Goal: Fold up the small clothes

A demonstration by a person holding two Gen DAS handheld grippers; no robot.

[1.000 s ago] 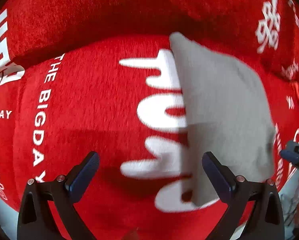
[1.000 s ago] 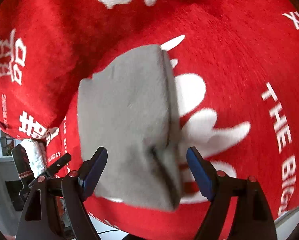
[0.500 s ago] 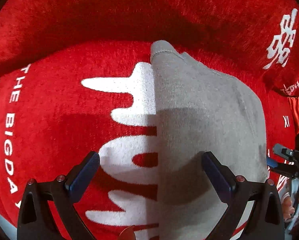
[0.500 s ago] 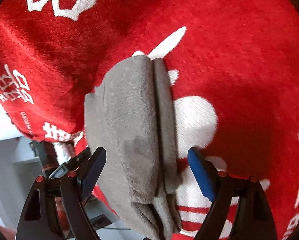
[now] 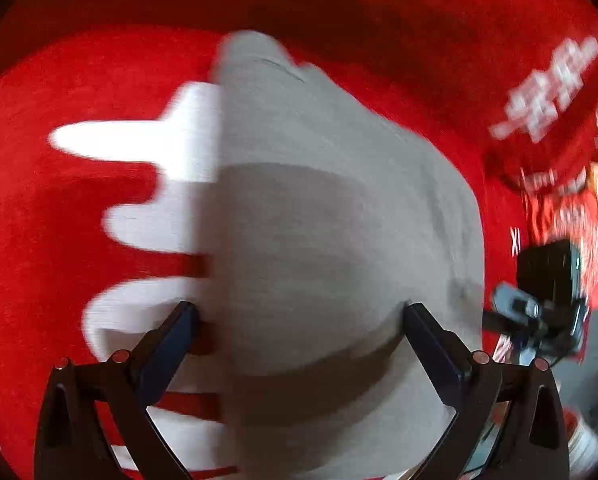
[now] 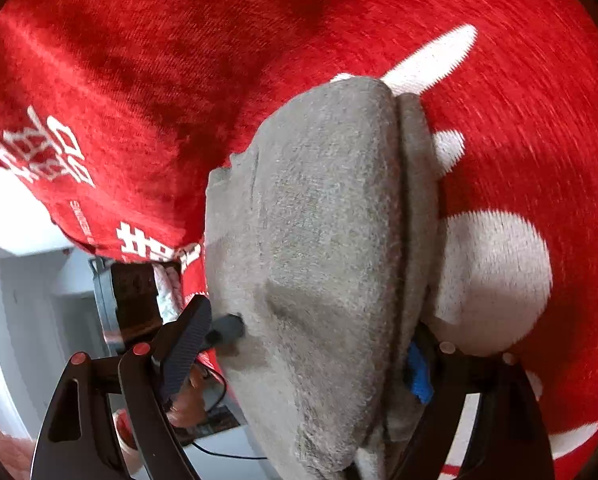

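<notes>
- The grey garment (image 6: pixel 327 264) lies folded in layers on the red blanket (image 6: pixel 539 128), partly over the blanket's large white lettering (image 5: pixel 139 148). Its stacked edges run along the side nearest that lettering in the right wrist view.
- Left gripper (image 5: pixel 299 316): jaws spread wide above the garment, one finger over the lettering just beside the garment's straight edge, the other over the cloth. No pad presses on anything, so it is open and empty.
- Right gripper (image 6: pixel 315 340): also spread wide, jaws straddling the near end of the garment. The left finger (image 6: pixel 187 340) stands clear of the cloth; the blue pad of the other is half hidden behind the stacked edge. We see no pinch, so we read it as open and not gripping.
- Step in hand, as we judge it: both grippers settling over the near end of the garment to take hold for the next fold, or to press it flat.
- To do it well, we would bring both grippers low and level with the blanket before closing, so each catches all layers together and not only the top one.
- We would grip close to the two near corners and lift them evenly.
- Risk: the plush blanket may bunch into a jaw; check before lifting.
- The left wrist view is blurred, so the fine contact there is uncertain.
</notes>
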